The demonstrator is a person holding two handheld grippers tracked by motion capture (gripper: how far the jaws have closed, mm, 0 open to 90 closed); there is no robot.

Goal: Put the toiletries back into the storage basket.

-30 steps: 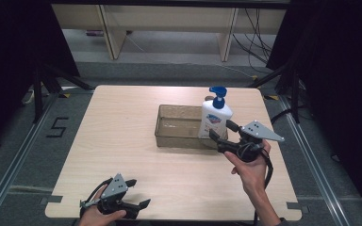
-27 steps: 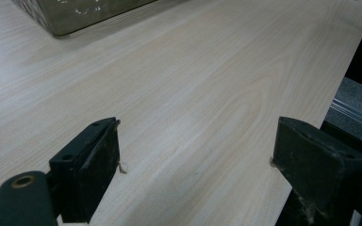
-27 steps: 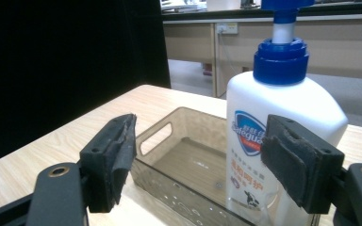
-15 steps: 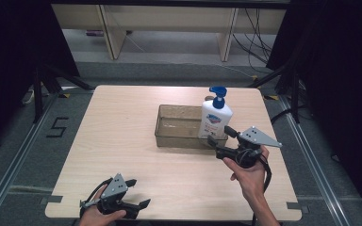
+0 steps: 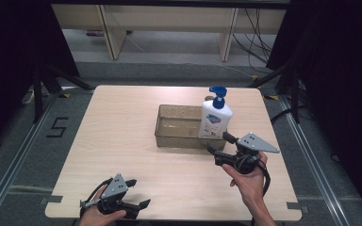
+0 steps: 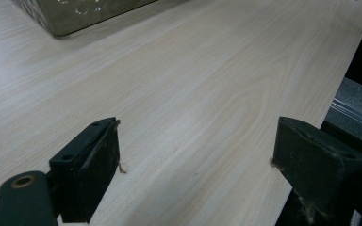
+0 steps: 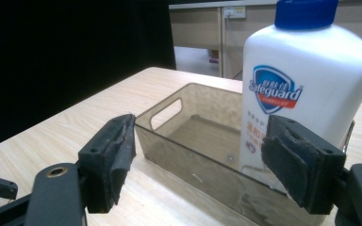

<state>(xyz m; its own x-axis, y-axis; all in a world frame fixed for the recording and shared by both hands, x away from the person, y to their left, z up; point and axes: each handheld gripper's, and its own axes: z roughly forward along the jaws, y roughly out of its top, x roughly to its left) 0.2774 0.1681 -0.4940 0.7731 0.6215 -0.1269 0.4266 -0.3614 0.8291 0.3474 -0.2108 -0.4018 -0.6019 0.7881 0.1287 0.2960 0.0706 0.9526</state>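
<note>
A white soap bottle (image 5: 215, 118) with a blue pump top stands upright in the right end of a translucent brown bin (image 5: 179, 140) at the middle of the table. In the right gripper view the bottle (image 7: 306, 80) rises behind the bin's near wall (image 7: 188, 155). A hand holds my right gripper (image 5: 219, 142) just in front of the bin, a little short of the bottle. It is open, with nothing between its pads (image 7: 118, 150). My left gripper (image 5: 139, 192) rests at the table's front left edge, open and empty. A corner of the bin (image 6: 75, 16) lies far ahead of it.
The light wooden table (image 5: 122, 122) has its right edge close to the left gripper's right jaw in the left gripper view. Dark curtains flank the table. Shelving legs and cables stand on the floor behind it.
My right gripper has drawn back a little from the bottle toward the table's near side, jaws still open. The left gripper has kept still.
</note>
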